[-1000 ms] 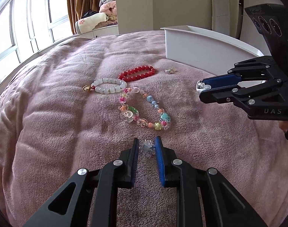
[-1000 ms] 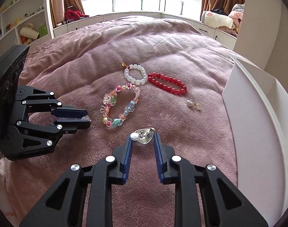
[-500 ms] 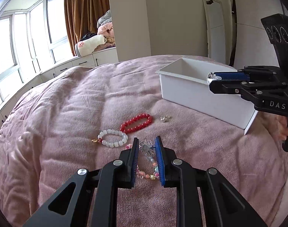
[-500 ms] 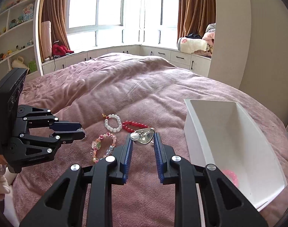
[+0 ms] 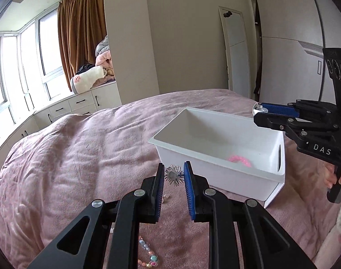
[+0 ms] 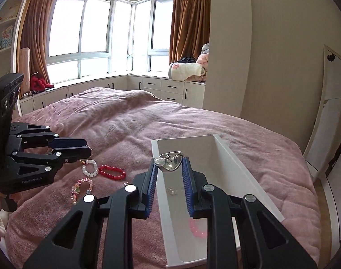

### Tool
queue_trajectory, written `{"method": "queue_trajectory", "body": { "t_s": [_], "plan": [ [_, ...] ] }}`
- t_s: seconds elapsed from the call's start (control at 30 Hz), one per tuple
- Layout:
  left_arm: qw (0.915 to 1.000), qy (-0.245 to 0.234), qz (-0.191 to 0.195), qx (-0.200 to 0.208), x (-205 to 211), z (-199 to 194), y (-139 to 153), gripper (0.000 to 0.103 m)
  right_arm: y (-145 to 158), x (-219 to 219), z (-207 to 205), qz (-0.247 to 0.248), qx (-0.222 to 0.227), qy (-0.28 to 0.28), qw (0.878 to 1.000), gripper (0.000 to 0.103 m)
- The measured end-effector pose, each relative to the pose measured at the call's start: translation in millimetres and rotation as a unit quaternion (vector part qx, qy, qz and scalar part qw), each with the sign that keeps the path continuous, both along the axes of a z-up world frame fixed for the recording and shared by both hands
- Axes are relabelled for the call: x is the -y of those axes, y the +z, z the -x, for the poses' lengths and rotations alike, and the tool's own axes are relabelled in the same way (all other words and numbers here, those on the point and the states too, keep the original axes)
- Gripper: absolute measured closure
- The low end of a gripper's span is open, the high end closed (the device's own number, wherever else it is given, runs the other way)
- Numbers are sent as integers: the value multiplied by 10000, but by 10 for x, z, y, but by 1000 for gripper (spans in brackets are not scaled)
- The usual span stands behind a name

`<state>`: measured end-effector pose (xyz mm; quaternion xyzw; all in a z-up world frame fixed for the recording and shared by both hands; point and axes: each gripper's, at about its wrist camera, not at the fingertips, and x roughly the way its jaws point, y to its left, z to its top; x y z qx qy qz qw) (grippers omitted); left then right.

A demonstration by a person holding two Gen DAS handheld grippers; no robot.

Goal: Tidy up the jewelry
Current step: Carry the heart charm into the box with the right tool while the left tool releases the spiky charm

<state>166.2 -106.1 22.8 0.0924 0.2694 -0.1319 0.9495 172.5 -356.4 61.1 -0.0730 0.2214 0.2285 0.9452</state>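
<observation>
Both tongs [image 5: 174, 174] [image 6: 169, 164] grip trinkets by the white bin [image 5: 215, 157].

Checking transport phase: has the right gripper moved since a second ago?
Yes. The right gripper, shut on the silver piece, went from the blanket beside the bin to above it.

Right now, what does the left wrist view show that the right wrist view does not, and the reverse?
Only the left wrist view shows the spiky silver brooch pinched in the left gripper, and the tall mirror against the wall.

Only the right wrist view shows the white bead bracelet and red bead bracelet on the blanket, and the silver heart-shaped piece held in the right gripper above the bin.

Both show the white bin with the pink bracelet inside, the pastel bead bracelet, and the pink blanket.
</observation>
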Motion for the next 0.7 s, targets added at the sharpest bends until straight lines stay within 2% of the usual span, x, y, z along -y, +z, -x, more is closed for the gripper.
{"method": "queue_trajectory", "body": {
  "t_s": [0.27,0.33,0.57,0.7],
  "plan": [
    [9995,-256,136,-124,413,-389,186,81,-146,576,-177,-232,-325,-815,9959,80],
    [9992,-346,60,-183,552,-508,187,81,-210,665,-260,-292,-473,-970,9937,80],
    [9966,-627,-147,-512,999,-914,40,81,-372,827,-371,-328,-744,-1180,9897,80],
    [9918,-737,-128,-1034,1152,-1165,-159,81,-497,818,-456,-412,-1087,-1032,9878,80]
  ]
}}
